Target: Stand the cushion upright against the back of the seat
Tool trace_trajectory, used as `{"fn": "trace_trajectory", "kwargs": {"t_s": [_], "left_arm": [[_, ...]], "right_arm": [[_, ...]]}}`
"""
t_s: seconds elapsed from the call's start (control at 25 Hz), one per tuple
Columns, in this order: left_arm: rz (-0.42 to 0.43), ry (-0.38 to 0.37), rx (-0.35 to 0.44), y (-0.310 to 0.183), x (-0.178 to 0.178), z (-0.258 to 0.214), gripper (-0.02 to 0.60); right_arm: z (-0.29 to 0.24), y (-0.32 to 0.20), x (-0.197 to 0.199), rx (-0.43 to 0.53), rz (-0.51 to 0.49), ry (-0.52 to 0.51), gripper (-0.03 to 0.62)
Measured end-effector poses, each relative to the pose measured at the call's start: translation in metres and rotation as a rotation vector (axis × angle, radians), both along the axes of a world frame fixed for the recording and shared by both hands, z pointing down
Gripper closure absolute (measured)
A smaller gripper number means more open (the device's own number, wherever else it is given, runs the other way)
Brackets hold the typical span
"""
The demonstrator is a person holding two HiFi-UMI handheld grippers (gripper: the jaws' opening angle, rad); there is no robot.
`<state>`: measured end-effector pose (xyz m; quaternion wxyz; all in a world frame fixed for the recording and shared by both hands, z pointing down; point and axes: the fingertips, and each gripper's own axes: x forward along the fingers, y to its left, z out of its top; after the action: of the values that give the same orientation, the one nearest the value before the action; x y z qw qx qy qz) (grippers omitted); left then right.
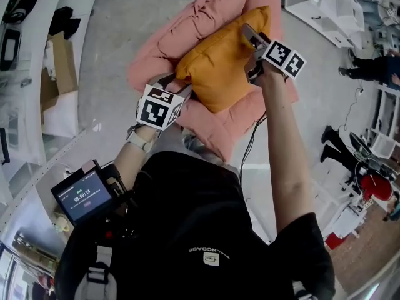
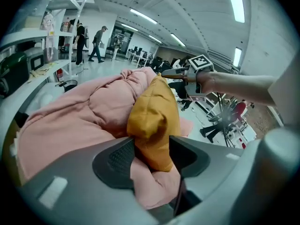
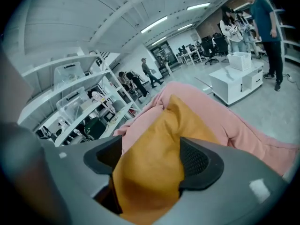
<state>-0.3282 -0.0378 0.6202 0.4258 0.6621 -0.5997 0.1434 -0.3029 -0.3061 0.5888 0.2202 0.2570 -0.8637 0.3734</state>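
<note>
A mustard-orange cushion lies on a puffy pink seat on the floor, its long side running from lower left to upper right in the head view. My left gripper is at its lower left corner. In the left gripper view that corner sits between the jaws of the left gripper and touches both pads. My right gripper is at the cushion's upper right end. In the right gripper view the orange fabric fills the gap of the right gripper and bulges against both pads.
White shelving with boxes runs along the left. A white cabinet stands at the upper right, beyond the seat. People stand at the right edge. A dark cable trails over the grey floor by the seat.
</note>
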Motion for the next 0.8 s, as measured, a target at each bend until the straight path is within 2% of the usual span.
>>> {"fn": "trace_trajectory", "kwargs": {"t_s": [0.12, 0.28, 0.32, 0.44, 0.48, 0.52, 0.56, 0.64, 0.72, 0.8], "left_arm": [[0.016, -0.054, -0.002, -0.001, 0.003, -0.002, 0.292], [0.009, -0.140, -0.006, 0.003, -0.005, -0.020, 0.291], [-0.002, -0.191, -0.011, 0.006, -0.011, -0.028, 0.291], [-0.011, -0.430, 0.002, 0.015, -0.035, -0.063, 0.291], [0.006, -0.481, 0.023, 0.013, -0.040, -0.073, 0.293], [0.029, -0.497, 0.047, 0.007, -0.043, -0.079, 0.293], [0.055, -0.480, 0.069, -0.004, -0.044, -0.080, 0.293], [0.103, -0.394, 0.092, -0.034, -0.044, -0.072, 0.291], [0.136, -0.299, 0.083, -0.069, -0.040, -0.062, 0.307], [0.166, -0.254, 0.066, -0.106, -0.035, -0.053, 0.305]], "right_arm": [[-0.007, 0.004, 0.008, -0.010, 0.008, -0.026, 0.197], [-0.020, 0.023, 0.039, -0.036, 0.047, -0.069, 0.198], [-0.024, 0.032, 0.050, -0.042, 0.057, -0.080, 0.198], [-0.033, 0.065, 0.094, -0.025, 0.093, -0.085, 0.203], [-0.034, 0.077, 0.110, -0.008, 0.103, -0.073, 0.206], [-0.033, 0.088, 0.125, 0.011, 0.113, -0.058, 0.210], [-0.033, 0.098, 0.140, 0.027, 0.127, -0.047, 0.212], [-0.028, 0.114, 0.168, 0.040, 0.169, -0.035, 0.214], [-0.021, 0.125, 0.193, 0.037, 0.208, -0.016, 0.224], [-0.014, 0.134, 0.218, 0.058, 0.226, 0.038, 0.241]]}}
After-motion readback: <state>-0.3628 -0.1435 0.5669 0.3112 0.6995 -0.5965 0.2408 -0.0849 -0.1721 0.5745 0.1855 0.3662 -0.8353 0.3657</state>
